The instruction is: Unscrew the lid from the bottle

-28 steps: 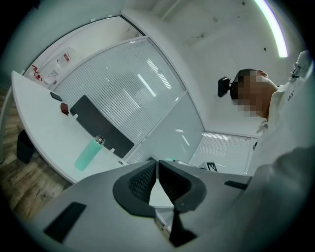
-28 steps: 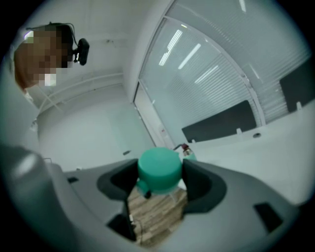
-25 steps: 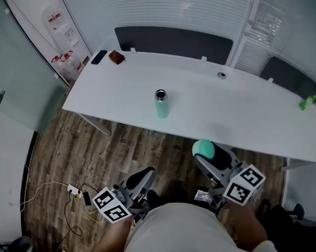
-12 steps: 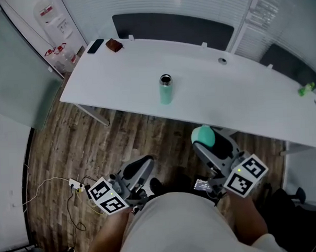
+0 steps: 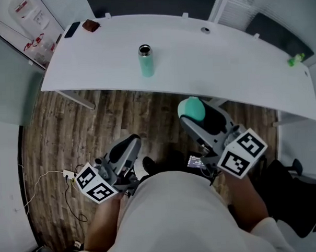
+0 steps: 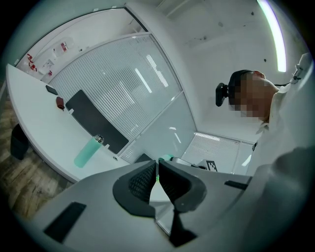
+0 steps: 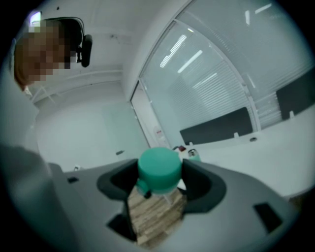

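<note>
Right gripper view: right gripper (image 7: 160, 179) clamps the round teal plastic lid (image 7: 158, 166) by its sides, probably light, stiff and slick. Left gripper (image 6: 157, 170) pinched together, empty; mint-green metal bottle (image 5: 146, 65) well ahead.

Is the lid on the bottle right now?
No, the bottle stands with its mouth open, and the green lid is clamped in the right hand-held gripper.

head view: steeply down, high over table (image 5: 223, 68) | gripper views: tilted up, near jaws | shared: table, bottle (image 5: 146, 63)
</note>
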`<state>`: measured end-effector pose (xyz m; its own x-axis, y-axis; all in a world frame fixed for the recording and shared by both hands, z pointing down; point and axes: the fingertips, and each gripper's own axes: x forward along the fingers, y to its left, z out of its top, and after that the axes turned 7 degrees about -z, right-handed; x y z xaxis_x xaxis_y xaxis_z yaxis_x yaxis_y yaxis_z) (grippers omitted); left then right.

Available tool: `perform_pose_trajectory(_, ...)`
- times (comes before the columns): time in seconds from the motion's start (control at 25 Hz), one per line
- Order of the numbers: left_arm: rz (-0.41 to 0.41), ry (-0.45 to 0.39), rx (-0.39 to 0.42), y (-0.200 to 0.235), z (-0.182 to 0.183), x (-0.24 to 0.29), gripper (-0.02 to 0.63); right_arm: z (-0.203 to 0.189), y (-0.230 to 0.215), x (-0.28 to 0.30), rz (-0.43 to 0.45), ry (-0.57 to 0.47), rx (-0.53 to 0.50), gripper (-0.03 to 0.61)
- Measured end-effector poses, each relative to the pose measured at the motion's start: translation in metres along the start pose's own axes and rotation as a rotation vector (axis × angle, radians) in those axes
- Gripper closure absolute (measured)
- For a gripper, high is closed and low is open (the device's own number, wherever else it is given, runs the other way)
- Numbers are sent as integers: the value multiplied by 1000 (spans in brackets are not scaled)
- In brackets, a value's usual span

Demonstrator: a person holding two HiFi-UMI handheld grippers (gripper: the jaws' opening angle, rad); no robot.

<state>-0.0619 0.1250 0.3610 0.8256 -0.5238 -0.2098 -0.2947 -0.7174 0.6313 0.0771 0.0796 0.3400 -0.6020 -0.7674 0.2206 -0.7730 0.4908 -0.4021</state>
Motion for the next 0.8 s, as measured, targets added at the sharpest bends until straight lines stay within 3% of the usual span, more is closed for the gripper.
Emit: perform_pose_trajectory(0.8, -14, 23, -22, 1, -10, 9, 583, -2, -7, -4, -16, 12, 2, 284)
